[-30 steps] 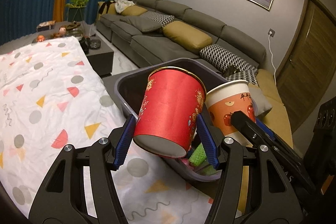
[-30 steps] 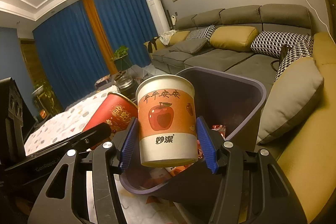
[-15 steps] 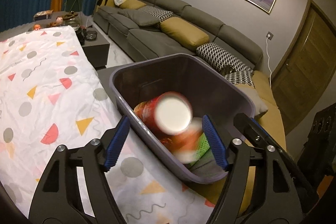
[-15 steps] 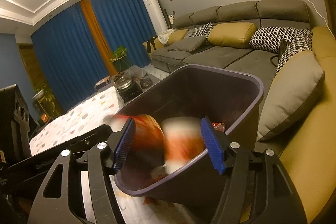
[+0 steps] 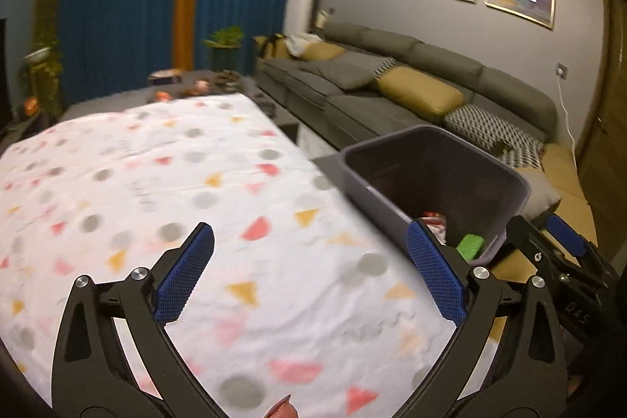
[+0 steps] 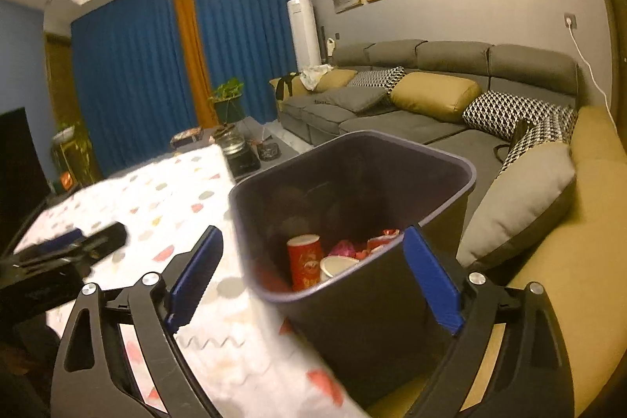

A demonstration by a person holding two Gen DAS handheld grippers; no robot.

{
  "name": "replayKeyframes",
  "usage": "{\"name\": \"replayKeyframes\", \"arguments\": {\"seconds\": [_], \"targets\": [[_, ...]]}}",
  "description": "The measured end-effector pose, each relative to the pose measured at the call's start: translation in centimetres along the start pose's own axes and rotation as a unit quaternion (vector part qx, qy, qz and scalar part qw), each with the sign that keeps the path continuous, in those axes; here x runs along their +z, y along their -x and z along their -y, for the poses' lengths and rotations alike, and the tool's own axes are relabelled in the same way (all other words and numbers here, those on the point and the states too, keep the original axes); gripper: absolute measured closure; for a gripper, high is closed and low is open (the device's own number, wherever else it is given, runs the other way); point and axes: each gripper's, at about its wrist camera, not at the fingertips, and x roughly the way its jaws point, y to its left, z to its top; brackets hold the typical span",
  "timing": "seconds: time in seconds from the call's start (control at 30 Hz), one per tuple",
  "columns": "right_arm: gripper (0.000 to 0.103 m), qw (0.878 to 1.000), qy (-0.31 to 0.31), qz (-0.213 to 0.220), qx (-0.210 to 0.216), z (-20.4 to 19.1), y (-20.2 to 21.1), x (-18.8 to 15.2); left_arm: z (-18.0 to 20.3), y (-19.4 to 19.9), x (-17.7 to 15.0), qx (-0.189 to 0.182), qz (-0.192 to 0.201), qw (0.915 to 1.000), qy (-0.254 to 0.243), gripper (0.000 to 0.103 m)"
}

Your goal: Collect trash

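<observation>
Left tool (image 5: pixel 309 271): jaws spread wide, nothing between the blue pads. It hangs over the counter (image 5: pixel 156 190), which I see draped in a white cloth with coloured dots and triangles.

Right tool (image 6: pixel 311 281): jaws also spread wide, nothing gripped. I have it aimed at the dark purple bin (image 6: pixel 450 159), which stands just beside the counter edge, with the sofa (image 6: pixel 431 65) behind it.

Bin contents, right wrist view: red paper cup (image 6: pixel 305 261) standing roughly upright against the near wall; a white-rimmed cup (image 6: pixel 336 266) touching it on its right, mouth up; red and pink scraps further back. In the left wrist view I make out a green item (image 5: pixel 471 246) and red scraps near the bin's near corner; cups hidden there.
</observation>
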Motion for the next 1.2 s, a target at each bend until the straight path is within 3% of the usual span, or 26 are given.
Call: {"name": "replayKeyframes", "arguments": {"seconds": [0.23, 0.63, 1.2], "targets": [[0.006, 0.999, 0.036, 0.014, -0.013, -3.3, 3.9, -1.2, -3.2, 6.7, -1.9, 0.052, 0.027, 0.9982, 0.015, 0.006], [0.006, 0.998, 0.052, 0.032, 0.035, -7.7, 10.6, -3.1, -7.2, 16.4, -5.7, 0.091, 0.049, 0.9937, 0.044, 0.006], [0.006, 0.995, 0.074, 0.058, 0.039, -11.3, 15.4, -4.5, -9.4, 21.5, -7.2, 0.099, 0.070, 0.9907, 0.061, 0.006]]}}
